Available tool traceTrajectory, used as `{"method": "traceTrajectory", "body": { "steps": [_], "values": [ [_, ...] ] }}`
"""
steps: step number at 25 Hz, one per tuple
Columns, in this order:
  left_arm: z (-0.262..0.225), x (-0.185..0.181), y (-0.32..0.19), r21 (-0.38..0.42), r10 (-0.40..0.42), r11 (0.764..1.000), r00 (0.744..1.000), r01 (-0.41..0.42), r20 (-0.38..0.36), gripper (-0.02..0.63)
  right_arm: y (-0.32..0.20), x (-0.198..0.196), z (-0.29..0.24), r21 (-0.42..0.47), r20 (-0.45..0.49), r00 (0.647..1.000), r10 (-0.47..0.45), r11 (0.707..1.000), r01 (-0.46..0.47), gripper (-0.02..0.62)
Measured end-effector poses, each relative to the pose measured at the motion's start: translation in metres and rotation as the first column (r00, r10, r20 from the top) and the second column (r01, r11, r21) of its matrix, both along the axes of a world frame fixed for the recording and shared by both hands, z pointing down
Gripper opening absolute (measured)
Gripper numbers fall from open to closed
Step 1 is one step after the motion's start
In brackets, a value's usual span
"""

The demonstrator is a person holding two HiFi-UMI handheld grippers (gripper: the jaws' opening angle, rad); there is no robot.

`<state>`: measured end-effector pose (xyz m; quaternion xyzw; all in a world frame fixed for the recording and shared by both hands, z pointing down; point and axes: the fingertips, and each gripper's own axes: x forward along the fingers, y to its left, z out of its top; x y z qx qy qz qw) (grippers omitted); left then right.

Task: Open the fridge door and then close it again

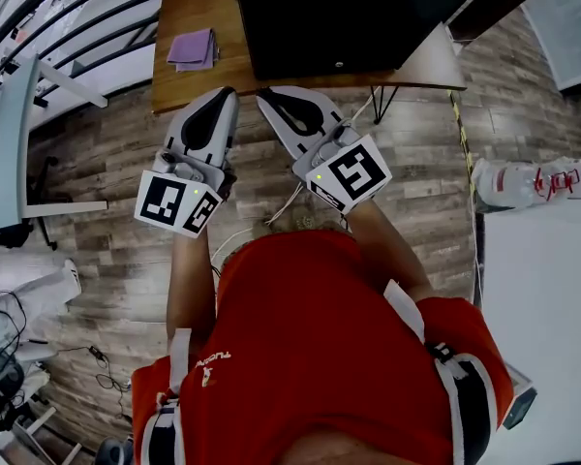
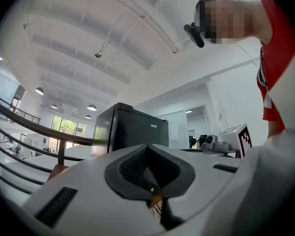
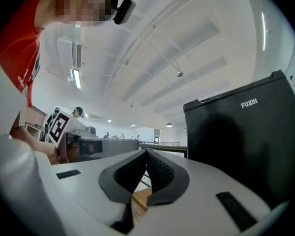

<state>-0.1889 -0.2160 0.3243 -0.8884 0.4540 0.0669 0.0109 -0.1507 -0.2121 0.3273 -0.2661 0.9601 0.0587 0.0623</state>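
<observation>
**Fridge shut, both claws closed and short of it**

From where I stand, the black fridge [image 1: 349,17] sits on the wooden table [image 1: 189,90] straight ahead of the two claws, a little beyond their tips and not touching them. Seen from the right gripper [image 1: 263,95] it is ahead and off to that claw's right. Seen from the left gripper [image 1: 229,92] it is ahead, past the table edge. Its door looks flush with the cabinet, so it is closed.

Both claws have their jaws pressed together with nothing between the pads. They are side by side, tips nearly meeting, and pointing about level.

A shut door with both claws hanging clear fits either end of the job. It could be just before the pull or just after the push home, and I cannot tell which. Either way, I'd judge that what matters is the door edge. Any contact should be square on that edge, with the fridge not sliding on the tabletop and the door ending fully seated.

By my count there is one fridge with one door, two claws, one table, and one purple cloth [image 1: 194,49] ahead and to the left of the left claw.
</observation>
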Motion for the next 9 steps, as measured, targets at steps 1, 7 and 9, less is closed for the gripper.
{"method": "traceTrajectory", "body": {
  "steps": [1,7,9],
  "values": [
    [-0.0004,0.0002,-0.0002,0.000,0.004,1.000,1.000,-0.004,0.000,0.009,-0.0003,0.0004,-0.0006,0.000,0.001,1.000,0.004,1.000,-0.004,0.025],
    [-0.0006,0.0013,0.0008,0.003,0.019,1.000,1.000,-0.019,-0.003,0.009,0.0008,0.0019,-0.0019,0.007,0.000,1.000,0.017,1.000,-0.017,0.025],
    [-0.0002,0.0014,0.0009,0.003,0.022,1.000,1.000,-0.022,-0.004,0.009,0.0009,0.0018,-0.0013,0.009,-0.003,1.000,0.019,1.000,-0.019,0.025]
  ]
}}
